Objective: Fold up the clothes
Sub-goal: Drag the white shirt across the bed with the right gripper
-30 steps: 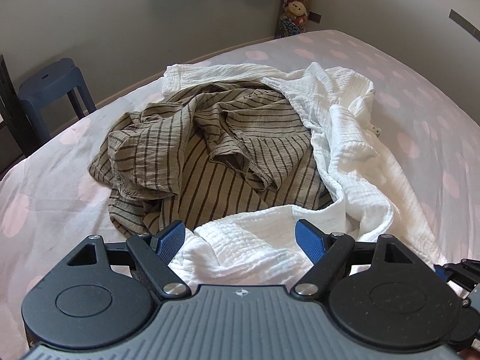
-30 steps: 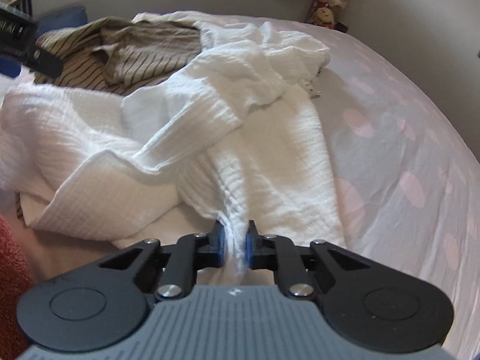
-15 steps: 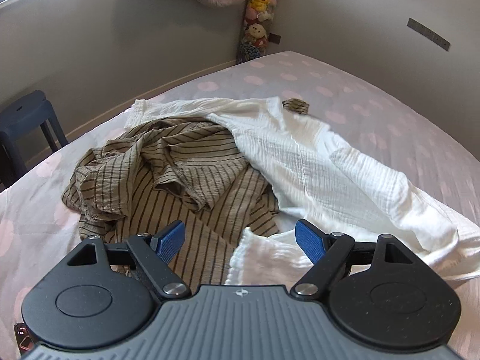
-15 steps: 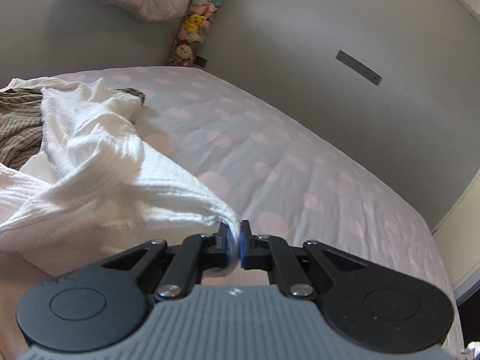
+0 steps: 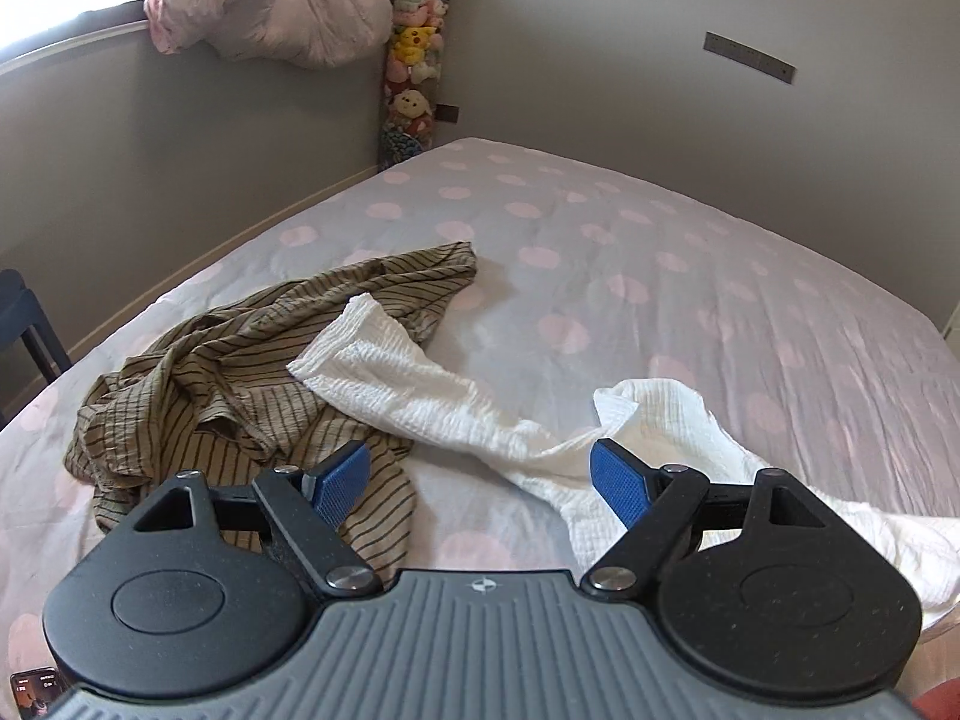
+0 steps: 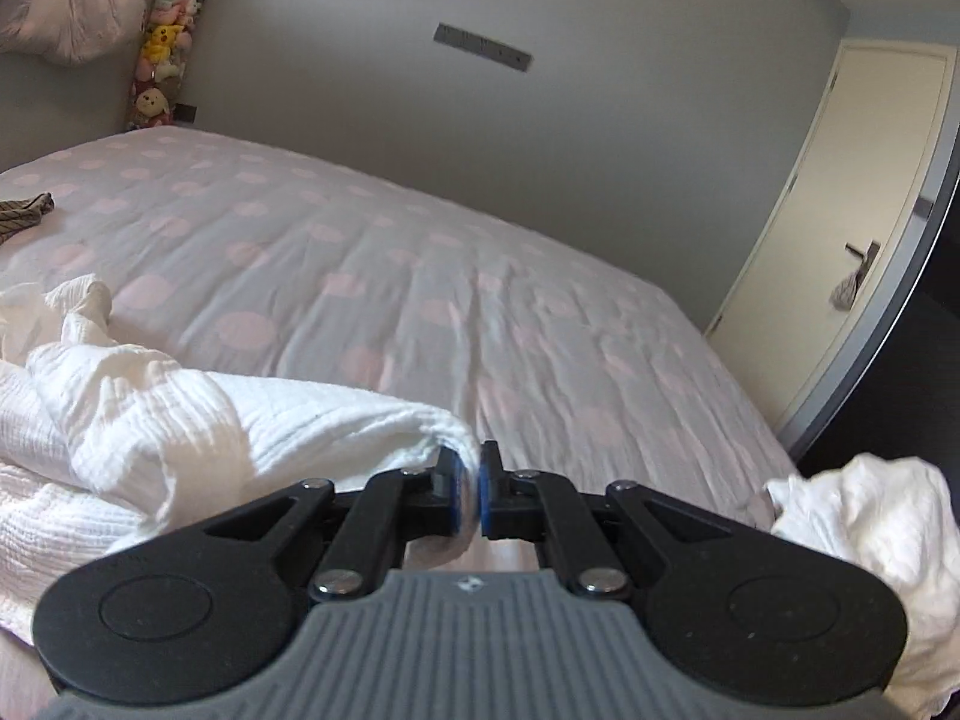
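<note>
the left gripper (image 5: 480, 477) hangs above the near edge of the bed (image 5: 690, 276) with its blue-padded fingers (image 5: 339, 477) spread wide and nothing between them. below and to its left lies the striped garment (image 5: 240, 372), brown with dark stripes, crumpled in a heap on the pink-dotted sheet, one end reaching toward the middle of the bed. the white garment (image 5: 432, 387) starts with one end resting on the striped heap, runs across the sheet under the gap between the fingers, and bunches up at the right finger, going on off to the right. a column of plush toys (image 5: 411, 60) stands in the far corner, beside a pale bundle (image 5: 270, 18) on the window ledge. the right gripper (image 6: 471, 495) is closed tight on a fold of the white garment (image 6: 210, 426), the cloth pinched between its pads and lifted off the sheet, the rest piled to its left. further right, more white cloth (image 6: 870, 528) sits at the frame edge, and a door (image 6: 840, 192) stands beyond the bed
</note>
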`<move>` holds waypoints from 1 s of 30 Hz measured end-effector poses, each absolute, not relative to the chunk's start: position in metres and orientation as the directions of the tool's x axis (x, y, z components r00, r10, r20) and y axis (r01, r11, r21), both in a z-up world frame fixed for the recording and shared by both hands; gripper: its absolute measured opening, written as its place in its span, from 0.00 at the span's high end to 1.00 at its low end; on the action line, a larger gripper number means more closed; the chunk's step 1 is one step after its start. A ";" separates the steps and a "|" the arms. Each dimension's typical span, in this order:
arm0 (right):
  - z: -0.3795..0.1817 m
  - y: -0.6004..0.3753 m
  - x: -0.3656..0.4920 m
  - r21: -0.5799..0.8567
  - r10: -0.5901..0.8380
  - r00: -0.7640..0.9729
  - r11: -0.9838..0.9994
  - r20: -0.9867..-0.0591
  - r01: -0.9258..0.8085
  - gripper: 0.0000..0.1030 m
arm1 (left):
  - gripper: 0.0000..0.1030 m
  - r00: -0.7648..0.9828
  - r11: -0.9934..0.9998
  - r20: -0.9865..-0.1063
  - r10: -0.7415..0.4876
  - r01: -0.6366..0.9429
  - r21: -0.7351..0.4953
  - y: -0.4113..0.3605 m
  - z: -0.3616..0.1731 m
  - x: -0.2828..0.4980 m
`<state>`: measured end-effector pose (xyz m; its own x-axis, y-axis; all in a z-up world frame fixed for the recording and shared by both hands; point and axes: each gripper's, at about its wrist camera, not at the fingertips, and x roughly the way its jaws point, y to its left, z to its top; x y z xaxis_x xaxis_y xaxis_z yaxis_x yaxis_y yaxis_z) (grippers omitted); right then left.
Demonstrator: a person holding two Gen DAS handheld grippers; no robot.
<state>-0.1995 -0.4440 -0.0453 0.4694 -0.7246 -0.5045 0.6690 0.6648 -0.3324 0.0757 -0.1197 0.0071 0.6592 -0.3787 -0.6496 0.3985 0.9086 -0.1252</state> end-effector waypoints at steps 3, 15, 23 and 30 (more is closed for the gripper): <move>-0.061 -0.458 -0.219 -0.272 -0.646 0.462 0.716 -0.608 0.643 0.92 | 0.22 0.633 0.887 -0.657 -0.409 0.444 -0.125 -0.138 0.007 0.071; -0.062 -0.451 -0.251 -0.163 -0.574 0.502 0.747 -0.647 0.644 0.68 | 0.22 0.560 0.854 -0.720 -0.410 0.514 -0.086 -0.170 -0.011 0.076; -0.066 -0.433 -0.215 -0.115 -0.483 0.585 0.825 -0.651 0.553 0.55 | 0.22 0.489 0.817 -0.765 -0.419 0.571 -0.082 -0.194 -0.031 0.088; -0.086 -0.422 -0.171 -0.014 -0.326 0.645 0.898 -0.691 0.439 0.36 | 0.22 0.453 0.776 -0.800 -0.394 0.631 -0.024 -0.225 -0.052 0.109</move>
